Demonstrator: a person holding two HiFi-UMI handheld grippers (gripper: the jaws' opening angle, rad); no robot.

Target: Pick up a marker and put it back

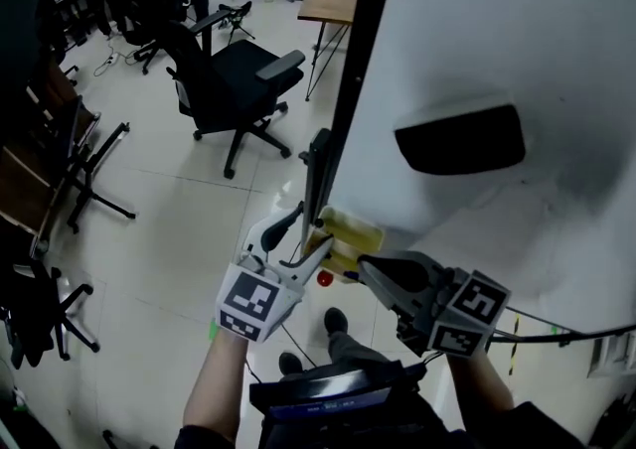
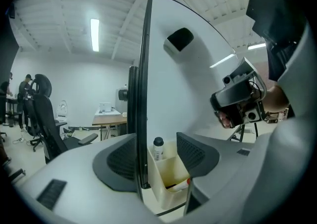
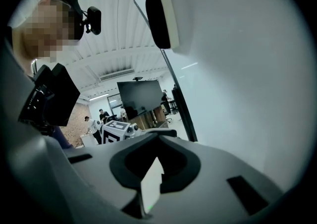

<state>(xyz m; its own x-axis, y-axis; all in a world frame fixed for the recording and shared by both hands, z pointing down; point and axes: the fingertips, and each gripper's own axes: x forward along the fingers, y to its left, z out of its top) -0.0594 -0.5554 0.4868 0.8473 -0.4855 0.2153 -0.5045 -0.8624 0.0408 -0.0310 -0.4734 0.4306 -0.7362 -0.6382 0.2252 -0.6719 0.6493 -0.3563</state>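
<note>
Logged from the remote station. At far left a black wheeled office chair [image 1: 234, 79] stood on the pale floor, well apart from the work. I had the left gripper [image 1: 308, 233] with its jaws spread wide, pinching nothing; in the left gripper view the black upright frame edge of the whiteboard [image 2: 144, 94] ran between them, and just beside it sat the cream plastic two-compartment holder [image 2: 171, 173] fixed to the board. The black-capped white marker [image 2: 158, 147] stood upright in the far compartment. A second, red-ended marker [image 2: 182, 184] lay low in the near compartment, its red end close by the left gripper's right-hand jaw; I could not tell whether they touched. Neither marker was gripped. Further right, the right gripper [image 1: 373, 266] was pointed toward the holder from the other side with its dark jaws pressed together, holding nothing. Above it the large white whiteboard [image 1: 517, 30] filled the right of the head view, with a black oblong eraser [image 1: 460, 137] stuck to its face.
</note>
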